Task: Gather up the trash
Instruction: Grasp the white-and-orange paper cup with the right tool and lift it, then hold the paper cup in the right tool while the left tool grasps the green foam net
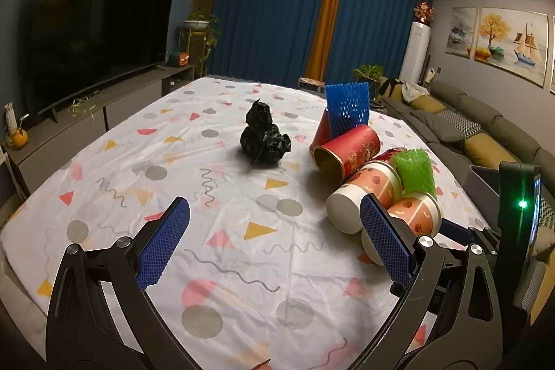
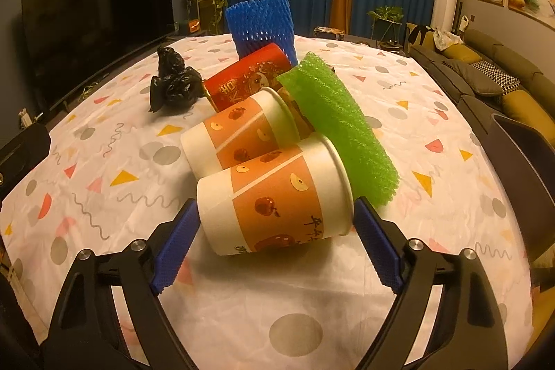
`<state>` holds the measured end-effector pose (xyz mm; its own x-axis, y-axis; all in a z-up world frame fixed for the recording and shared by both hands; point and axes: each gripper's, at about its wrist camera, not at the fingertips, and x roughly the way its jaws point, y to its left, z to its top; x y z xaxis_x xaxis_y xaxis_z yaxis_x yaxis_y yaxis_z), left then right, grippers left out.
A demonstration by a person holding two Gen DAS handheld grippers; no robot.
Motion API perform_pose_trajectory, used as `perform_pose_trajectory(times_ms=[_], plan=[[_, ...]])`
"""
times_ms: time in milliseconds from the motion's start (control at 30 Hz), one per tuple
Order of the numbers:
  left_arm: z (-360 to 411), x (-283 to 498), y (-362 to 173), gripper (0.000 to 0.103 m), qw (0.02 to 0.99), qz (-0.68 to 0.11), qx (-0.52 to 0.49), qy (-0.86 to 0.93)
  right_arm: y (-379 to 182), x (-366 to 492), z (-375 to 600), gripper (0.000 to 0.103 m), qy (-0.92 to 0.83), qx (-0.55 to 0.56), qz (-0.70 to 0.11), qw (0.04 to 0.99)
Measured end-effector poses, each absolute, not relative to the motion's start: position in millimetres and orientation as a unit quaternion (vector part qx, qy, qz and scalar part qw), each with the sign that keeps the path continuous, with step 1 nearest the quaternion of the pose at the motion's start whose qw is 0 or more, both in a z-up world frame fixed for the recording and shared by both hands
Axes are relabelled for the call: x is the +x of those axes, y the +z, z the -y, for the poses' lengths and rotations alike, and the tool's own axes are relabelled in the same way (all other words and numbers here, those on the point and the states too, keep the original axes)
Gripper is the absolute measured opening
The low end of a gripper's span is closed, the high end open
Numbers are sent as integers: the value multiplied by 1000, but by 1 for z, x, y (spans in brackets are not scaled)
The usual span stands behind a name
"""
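Trash lies on a patterned tablecloth. The nearest paper cup is on its side between the pads of my right gripper, which touch its base and its rim. Behind it lie a second paper cup, a green foam net, a red tube, a blue foam net and a crumpled black bag. My left gripper hovers open over bare cloth, left of the cups, with the black bag well ahead of it.
A dark grey bin stands off the table's right edge, in front of a sofa. A television on a low cabinet runs along the left. Blue curtains hang behind the table.
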<state>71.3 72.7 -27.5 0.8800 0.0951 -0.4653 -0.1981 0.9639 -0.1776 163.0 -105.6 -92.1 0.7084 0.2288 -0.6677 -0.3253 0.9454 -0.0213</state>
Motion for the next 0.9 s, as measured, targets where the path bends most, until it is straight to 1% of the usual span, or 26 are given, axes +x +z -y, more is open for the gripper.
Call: perform_pose_trajectory(times_ms=[267, 433, 900], plan=[[-72, 77, -32, 97, 961, -242, -113, 67, -88, 149, 112, 84, 156, -71, -329, 929], [-66, 87, -36, 97, 960, -251, -115, 43, -86, 137, 133, 84, 145, -45, -323, 934], [-27, 157, -55, 97, 942, -311, -100, -80, -68, 118, 183, 84, 113, 6, -292, 950]])
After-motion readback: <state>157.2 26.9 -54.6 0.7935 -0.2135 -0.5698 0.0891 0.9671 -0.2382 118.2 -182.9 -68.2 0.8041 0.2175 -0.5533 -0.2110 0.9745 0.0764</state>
